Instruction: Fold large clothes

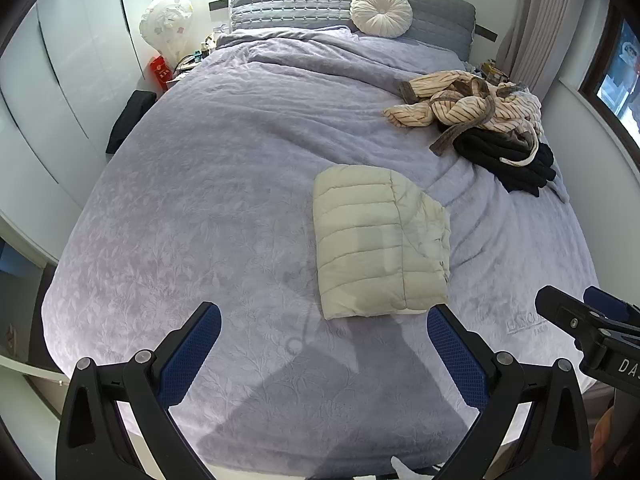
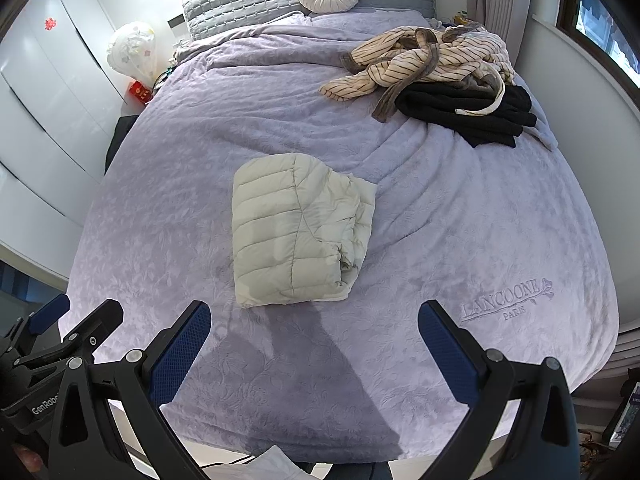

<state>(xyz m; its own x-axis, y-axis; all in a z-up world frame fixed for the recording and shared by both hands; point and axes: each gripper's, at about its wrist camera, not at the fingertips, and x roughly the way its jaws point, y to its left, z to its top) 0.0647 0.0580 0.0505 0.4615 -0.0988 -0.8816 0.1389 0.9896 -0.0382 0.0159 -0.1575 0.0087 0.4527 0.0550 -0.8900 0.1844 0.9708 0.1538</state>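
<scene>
Left wrist view: folded cream jacket (image 1: 380, 244) is lying on the bed (image 1: 200, 200), just beyond the left claw (image 1: 324, 344); both claws are gaping open, empty.

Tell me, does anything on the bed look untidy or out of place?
Yes. The striped robe lies crumpled in a heap at the bed's far right, its belt trailing over a black garment. The cream puffer jacket is folded, though its right edge bunches unevenly. Nothing looks spilled or damaged.

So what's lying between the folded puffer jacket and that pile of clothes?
Nothing but bare lilac bedspread separates the folded puffer jacket from the pile of clothes, clearest in the right wrist view.
</scene>
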